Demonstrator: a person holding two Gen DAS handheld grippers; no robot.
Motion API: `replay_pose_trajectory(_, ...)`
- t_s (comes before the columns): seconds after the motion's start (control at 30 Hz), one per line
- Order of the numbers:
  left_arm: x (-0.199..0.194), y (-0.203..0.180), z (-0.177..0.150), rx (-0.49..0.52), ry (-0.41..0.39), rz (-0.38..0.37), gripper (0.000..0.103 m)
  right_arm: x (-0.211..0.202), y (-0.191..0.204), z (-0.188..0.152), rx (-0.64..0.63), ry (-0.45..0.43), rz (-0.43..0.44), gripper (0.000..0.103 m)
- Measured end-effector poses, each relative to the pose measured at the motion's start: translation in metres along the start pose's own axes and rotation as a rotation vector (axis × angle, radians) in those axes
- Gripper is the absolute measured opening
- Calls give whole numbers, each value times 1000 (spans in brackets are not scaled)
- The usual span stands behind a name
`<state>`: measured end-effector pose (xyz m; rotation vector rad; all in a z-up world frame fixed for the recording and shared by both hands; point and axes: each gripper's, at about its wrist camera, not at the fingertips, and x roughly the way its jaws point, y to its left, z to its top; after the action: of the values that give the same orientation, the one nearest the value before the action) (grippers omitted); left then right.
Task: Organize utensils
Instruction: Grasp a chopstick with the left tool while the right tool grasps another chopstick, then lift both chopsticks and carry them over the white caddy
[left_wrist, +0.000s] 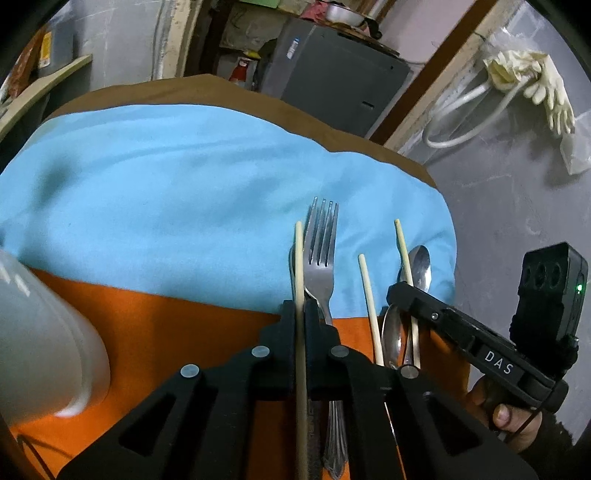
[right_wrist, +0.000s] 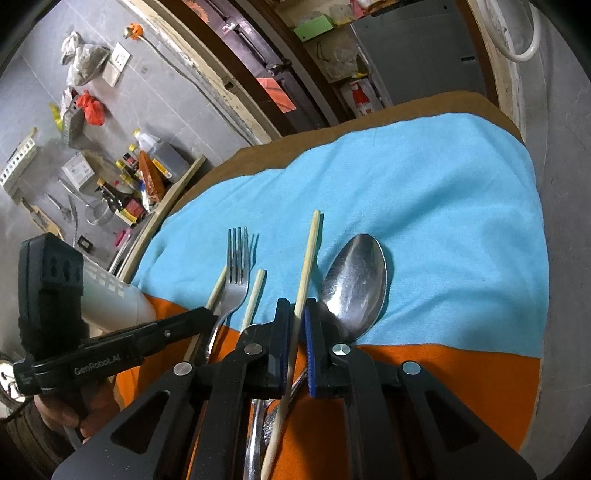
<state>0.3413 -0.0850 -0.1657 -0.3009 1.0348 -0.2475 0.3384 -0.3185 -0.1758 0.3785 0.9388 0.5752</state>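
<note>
Two fisheye views look down along black two-finger tongs at utensils laid on a table covered by a blue cloth (left_wrist: 166, 177) and an orange cloth (left_wrist: 177, 332).

Hard to make out: in the left wrist view the handles of the utensils run under the gripper body and are mostly hidden. A white rounded container (left_wrist: 40, 339) is cut off at the left edge, so its shape cannot be judged. Another spoon lies partly hidden beneath the first chopstick and the fork; only a sliver of it shows. In the right wrist view the lower ends of the utensils vanish under the linkage.

The left gripper (left_wrist: 299, 306) is pressed onto a chopstick (left_wrist: 300, 295), which runs straight up between its fingers and out past the tips. The fork (left_wrist: 320, 254) lies just beside it on the right, tines pointing away, touching or nearly touching the right finger.

The right gripper (right_wrist: 296, 314) is closed to a narrow slot with a second chopstick (right_wrist: 306, 273) passing through it (the blue-padded finger sits at its right); whether both pads actually touch the stick cannot be told for certain. A spoon (right_wrist: 356, 284) rests bowl up just right of that finger, on the blue cloth. A third chopstick (right_wrist: 255, 295) lies loose between fork and gripper.
</note>
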Motion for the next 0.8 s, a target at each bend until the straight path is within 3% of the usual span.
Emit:
replay_pose_trajectory(0.23,-27,-1,-21,-11,-102,-29,2,-18,16,-6,-59,-60,-13,3)
replay_pose_trajectory(0.43,-49,-10,-25,22,-169,-105,2,-38,31,-12,-72,-139,-38,3)
replay_pose_trajectory(0.63,-90,-22,-26,67,-290,-164,2,-73,57,-15,-52,-287,-33,3)
replay_pose_trajectory(0.8,-135,-23,-24,109,-394,-178,2,-91,102,-8,-78,-408,-14,3)
